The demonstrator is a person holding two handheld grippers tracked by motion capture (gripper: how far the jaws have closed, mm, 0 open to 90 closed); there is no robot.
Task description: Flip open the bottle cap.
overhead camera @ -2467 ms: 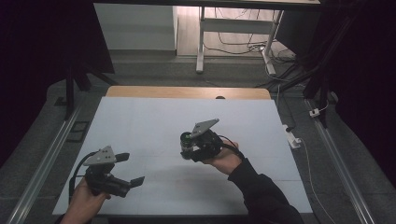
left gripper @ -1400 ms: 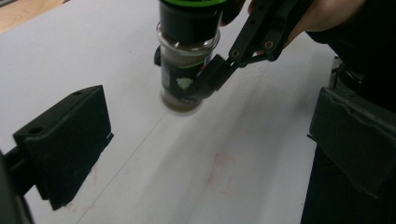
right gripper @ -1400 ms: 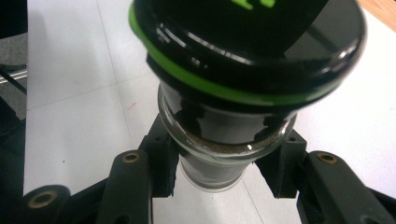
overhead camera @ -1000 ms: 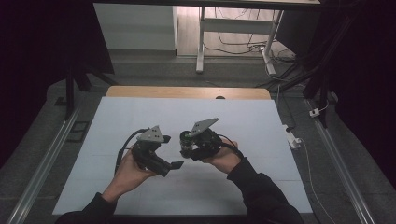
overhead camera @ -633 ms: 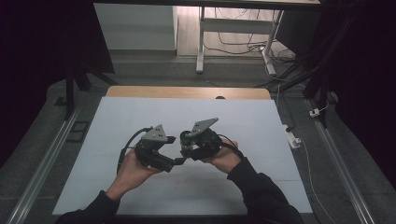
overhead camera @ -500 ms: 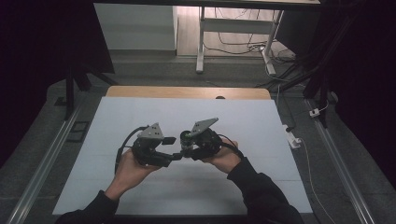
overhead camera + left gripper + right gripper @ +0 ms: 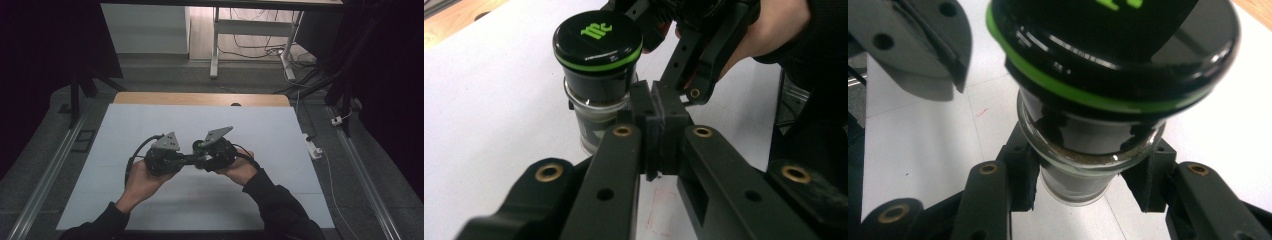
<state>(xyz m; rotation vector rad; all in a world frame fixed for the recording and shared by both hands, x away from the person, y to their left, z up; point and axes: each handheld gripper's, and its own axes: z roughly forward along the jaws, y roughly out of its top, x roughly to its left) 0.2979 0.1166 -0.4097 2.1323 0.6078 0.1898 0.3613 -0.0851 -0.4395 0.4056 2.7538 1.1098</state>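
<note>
Over the white tabletop [image 7: 300, 130] we bring our left claw [image 7: 655, 112], pads pressed together on nothing, beside the jar [image 7: 1088, 145]. Our right claw [image 7: 199, 161] clamps its glass body, held aloft. Next, we judge, comes opening the left to take the black lid [image 7: 597, 37].

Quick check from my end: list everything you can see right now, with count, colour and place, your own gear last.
Jar: one, glass with black lid and green ring, clamped in the right hand-held gripper.
Table sheet: one, white, covering the table.
Table edge: one, wood, far side.
Desk frame: one, white, on the floor beyond.
Left hand-held gripper: one, black, jaws together beside the jar.
Right hand-held gripper: one, black, centre of the table.
Hands: two, holding the grippers.
</note>
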